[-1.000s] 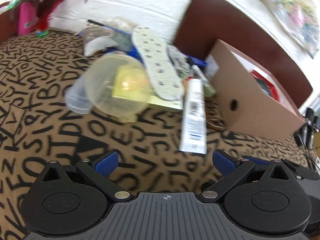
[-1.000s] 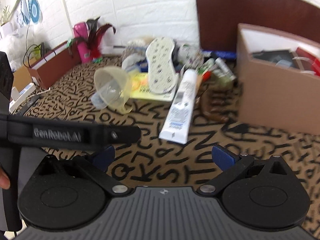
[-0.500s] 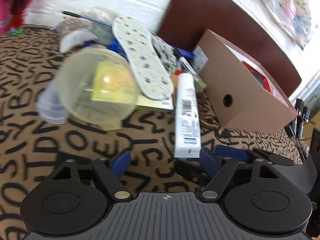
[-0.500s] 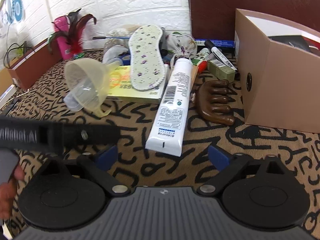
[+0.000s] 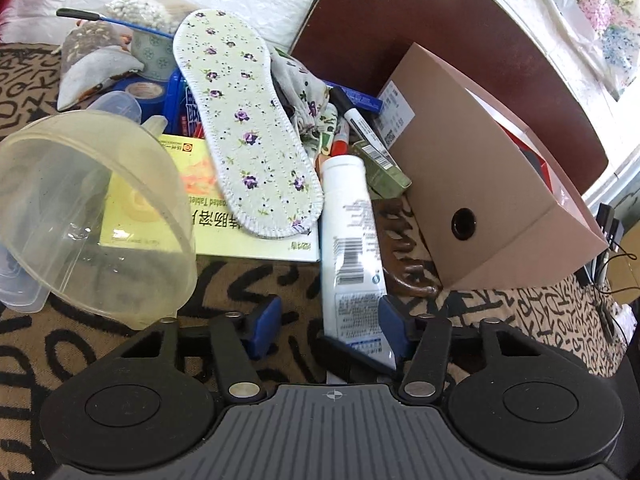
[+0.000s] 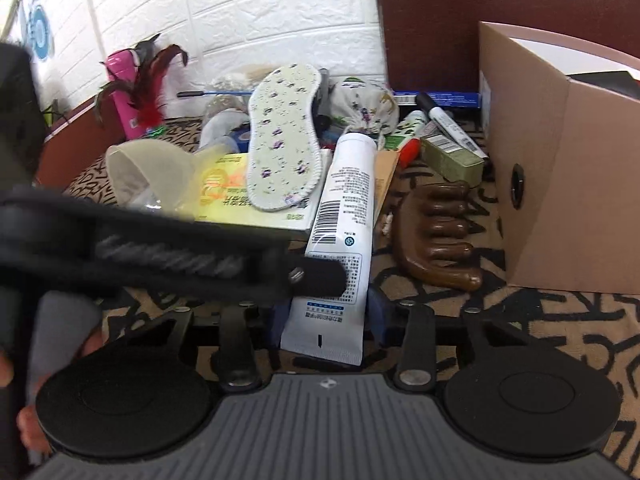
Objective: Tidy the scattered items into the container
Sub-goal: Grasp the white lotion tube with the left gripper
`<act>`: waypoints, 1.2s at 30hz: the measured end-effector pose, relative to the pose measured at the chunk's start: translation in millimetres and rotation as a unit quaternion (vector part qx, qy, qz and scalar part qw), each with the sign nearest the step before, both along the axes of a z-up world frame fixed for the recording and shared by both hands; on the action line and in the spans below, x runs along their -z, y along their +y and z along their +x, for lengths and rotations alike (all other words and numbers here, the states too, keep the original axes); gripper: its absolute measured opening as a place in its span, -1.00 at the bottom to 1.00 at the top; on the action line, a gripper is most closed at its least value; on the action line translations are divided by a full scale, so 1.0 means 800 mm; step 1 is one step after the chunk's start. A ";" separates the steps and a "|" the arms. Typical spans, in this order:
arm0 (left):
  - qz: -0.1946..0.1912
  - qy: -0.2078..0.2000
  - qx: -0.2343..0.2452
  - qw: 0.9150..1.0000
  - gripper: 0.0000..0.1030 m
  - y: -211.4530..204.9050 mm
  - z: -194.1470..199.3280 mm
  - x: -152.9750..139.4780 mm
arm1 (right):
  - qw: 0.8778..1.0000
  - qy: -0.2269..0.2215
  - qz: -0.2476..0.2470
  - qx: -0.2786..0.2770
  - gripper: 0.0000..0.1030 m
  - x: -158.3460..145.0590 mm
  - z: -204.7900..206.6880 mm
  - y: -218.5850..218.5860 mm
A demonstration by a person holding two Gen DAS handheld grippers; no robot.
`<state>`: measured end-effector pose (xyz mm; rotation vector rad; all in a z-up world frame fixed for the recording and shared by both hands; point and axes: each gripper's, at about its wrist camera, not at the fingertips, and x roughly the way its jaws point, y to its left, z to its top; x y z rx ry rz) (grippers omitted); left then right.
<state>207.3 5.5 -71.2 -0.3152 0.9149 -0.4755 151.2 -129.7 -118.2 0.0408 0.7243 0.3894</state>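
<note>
Left wrist view: the left gripper [image 5: 326, 320] is hovering low over a tan cloth printed with black letters [image 5: 100, 340], its blue-padded jaws closing around the flat crimped end of a white plastic tube with a barcode [image 5: 350, 248]; the right-hand pad looks to be touching the tube, the left-hand pad is apart from it, so no grip is made yet. The open brown cardboard box [image 5: 480, 184], the container, is standing just to the right of the tube, with something red and something dark showing inside, though how much is already packed cannot be told. Left of the tube, one floral fabric insole [image 5: 244, 128] is lying on one yellow flat carton [image 5: 248, 236], and one clear plastic funnel [image 5: 92, 216] is resting at that carton's far side; behind the tube one black marker pen [image 5: 356, 116] is lying in the heap. Right wrist view: the right gripper [image 6: 326, 320] is straddling the same tube [image 6: 344, 216], jaws closing on both sides of its crimped end, contact uncertain. One dark brown wooden comb-shaped massager [image 6: 436, 232] is lying between tube and box [image 6: 568, 184]. One pink bottle with feathers [image 6: 128, 96] is standing well left of the tube. Judging by this, tidying is barely started: nearly everything is lying outside the box.
</note>
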 end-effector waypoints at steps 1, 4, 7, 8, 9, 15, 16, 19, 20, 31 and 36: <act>-0.012 0.009 0.008 1.000 -0.27 0.000 -0.001 0.002 | 1.000 -0.001 -0.002 -0.001 -0.11 0.000 -0.002 0.001; -0.018 0.010 0.016 1.000 -0.28 -0.003 -0.014 0.003 | 1.000 0.004 0.003 -0.001 -0.15 -0.003 -0.010 -0.002; -0.008 0.020 0.030 0.999 -0.28 -0.011 -0.034 0.003 | 1.000 0.013 0.001 -0.002 -0.17 -0.006 -0.027 -0.009; -0.007 0.024 0.034 0.999 -0.28 -0.013 -0.043 0.004 | 1.000 0.021 0.004 -0.003 -0.17 -0.006 -0.034 -0.012; -0.007 0.025 0.038 0.999 -0.28 -0.014 -0.054 0.005 | 1.000 0.026 0.009 -0.005 -0.17 -0.005 -0.044 -0.016; -0.012 0.035 0.056 0.998 -0.29 -0.010 -0.126 0.006 | 0.998 0.046 0.028 -0.021 -0.18 -0.006 -0.113 -0.034; -0.013 0.037 0.058 0.998 -0.29 -0.008 -0.136 0.006 | 0.998 0.049 0.029 -0.026 -0.18 -0.007 -0.125 -0.035; -0.011 0.038 0.058 0.998 -0.32 -0.007 -0.153 0.006 | 0.997 0.056 0.031 -0.037 -0.11 -0.010 -0.151 -0.038; -0.010 0.039 0.058 0.998 -0.18 -0.007 -0.154 0.006 | 0.997 0.056 0.033 -0.036 -0.06 -0.010 -0.156 -0.039; 0.037 0.016 0.058 0.997 0.24 -0.028 -0.121 -0.001 | 0.998 0.054 0.038 -0.002 0.03 -0.011 -0.143 -0.040; 0.053 0.010 0.075 0.996 0.21 -0.043 -0.113 0.000 | 0.998 0.052 0.042 0.004 0.02 -0.005 -0.132 -0.039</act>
